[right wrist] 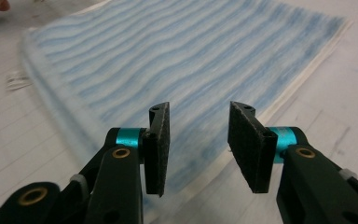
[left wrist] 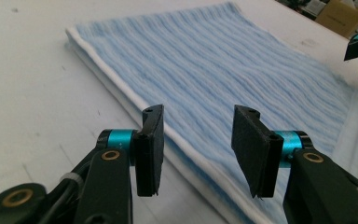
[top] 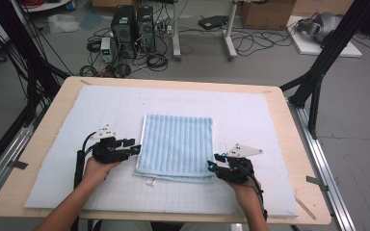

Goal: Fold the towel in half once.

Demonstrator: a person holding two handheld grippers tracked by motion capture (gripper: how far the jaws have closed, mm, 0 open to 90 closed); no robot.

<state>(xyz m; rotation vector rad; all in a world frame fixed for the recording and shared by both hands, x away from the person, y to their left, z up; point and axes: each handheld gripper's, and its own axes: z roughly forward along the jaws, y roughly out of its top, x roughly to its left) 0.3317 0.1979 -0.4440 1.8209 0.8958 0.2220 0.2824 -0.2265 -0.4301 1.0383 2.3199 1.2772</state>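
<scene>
Both my left gripper (top: 136, 146) and right gripper (top: 214, 161) are released, empty; the folded towel (top: 177, 144) looks soft and limp, so I'd pinch its side edges.

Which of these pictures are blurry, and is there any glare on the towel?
High view: soft and low in detail, evenly lit, no glare on the folded blue striped towel. Left gripper view: towel fairly clear, far end soft. Right gripper view: towel smeared, worst at its left edge; jaws sharp.
</scene>
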